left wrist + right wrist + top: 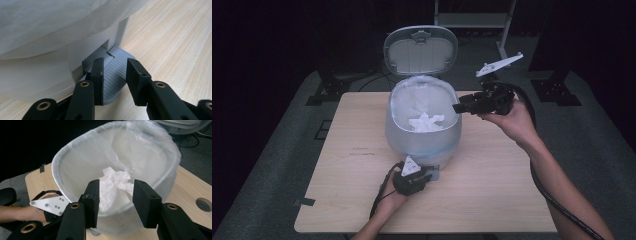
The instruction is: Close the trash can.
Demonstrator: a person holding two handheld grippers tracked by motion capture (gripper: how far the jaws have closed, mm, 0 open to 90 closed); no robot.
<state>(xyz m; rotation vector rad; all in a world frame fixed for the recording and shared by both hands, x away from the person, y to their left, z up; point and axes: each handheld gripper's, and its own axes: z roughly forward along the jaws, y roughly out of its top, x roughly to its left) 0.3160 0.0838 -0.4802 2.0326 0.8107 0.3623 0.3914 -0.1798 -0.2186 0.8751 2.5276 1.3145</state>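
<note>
The bin [423, 131] sits mid-worktop [492, 190], lid [420, 50] up, a crumpled tissue [426, 122] lying inside its plastic liner [140, 147]. The left tool [428, 175] presses on the grey pedal [115, 75] at the bin's foot, jaws parted, clamping nothing. The right tool [457, 107] hovers at the rim, released, jaws empty.

A light wooden desk [492, 190] fills the middle of the frame. A white pedal bin [423, 135] lined with a plastic bag stands on it, centre-left, its grey pedal [113, 75] low over the wood.
</note>
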